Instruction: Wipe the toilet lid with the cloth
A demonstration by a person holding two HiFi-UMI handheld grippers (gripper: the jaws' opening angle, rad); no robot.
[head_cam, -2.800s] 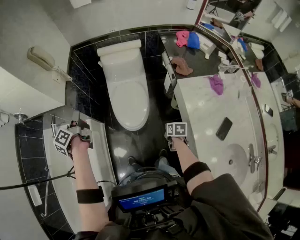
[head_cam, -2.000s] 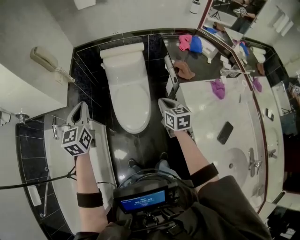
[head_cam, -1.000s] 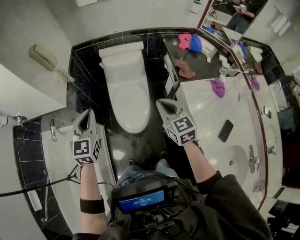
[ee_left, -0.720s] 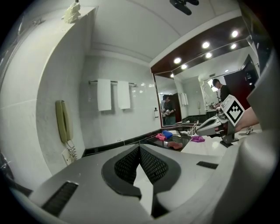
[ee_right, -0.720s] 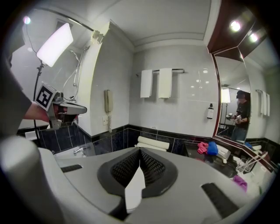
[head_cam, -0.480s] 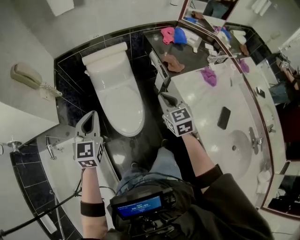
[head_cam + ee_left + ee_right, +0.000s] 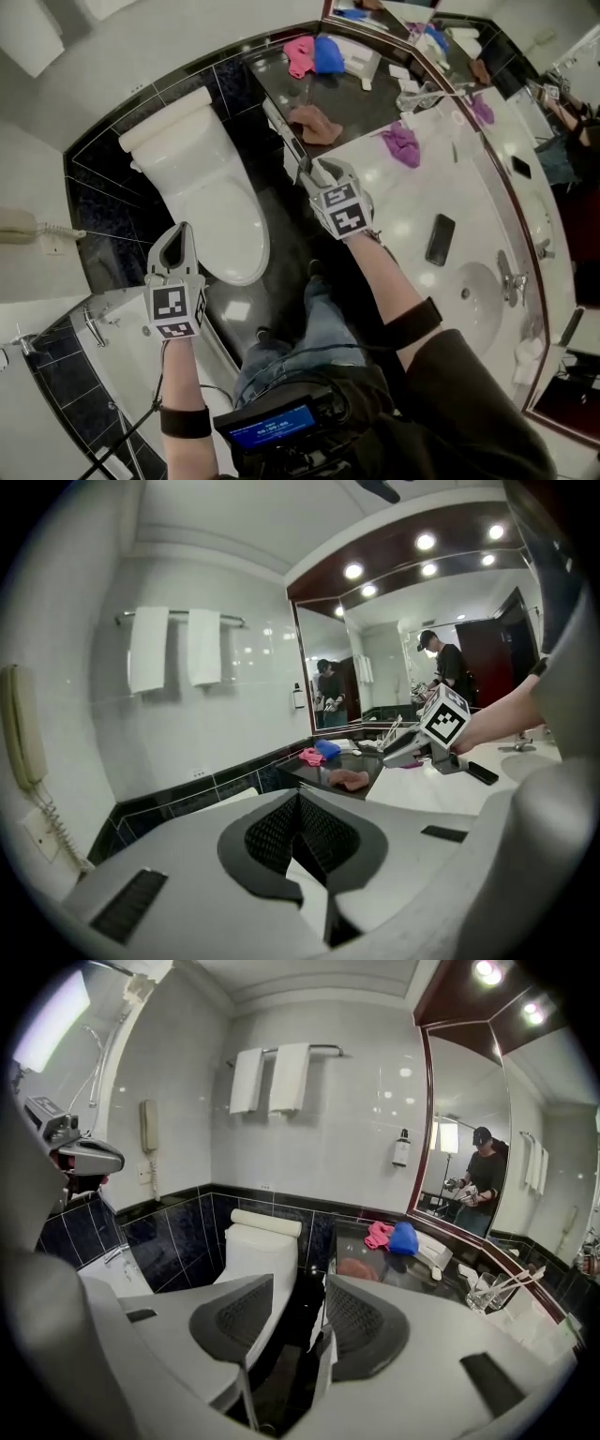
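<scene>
Right gripper [image 7: 312, 172] held at frame centre, jaws just opened wide, nothing between them; tips set over edge of white marble vanity [image 7: 441, 187], near tan-pink cloth [image 7: 314, 122] crumpled on glossy black counter [image 7: 366, 94]. Left gripper [image 7: 174, 239] clenched, empty, lower left, beside closed toilet lid [image 7: 211, 202]: smooth white oval, left of centre. Floor [image 7: 281, 230] laid in polished black tile; walls white above black band. Pink cloth [image 7: 300, 56] and blue cloth [image 7: 328, 54] bunched at top; purple cloth [image 7: 403, 145] left on marble. Flat black phone [image 7: 439, 239] laid near basin [image 7: 478, 291].
</scene>
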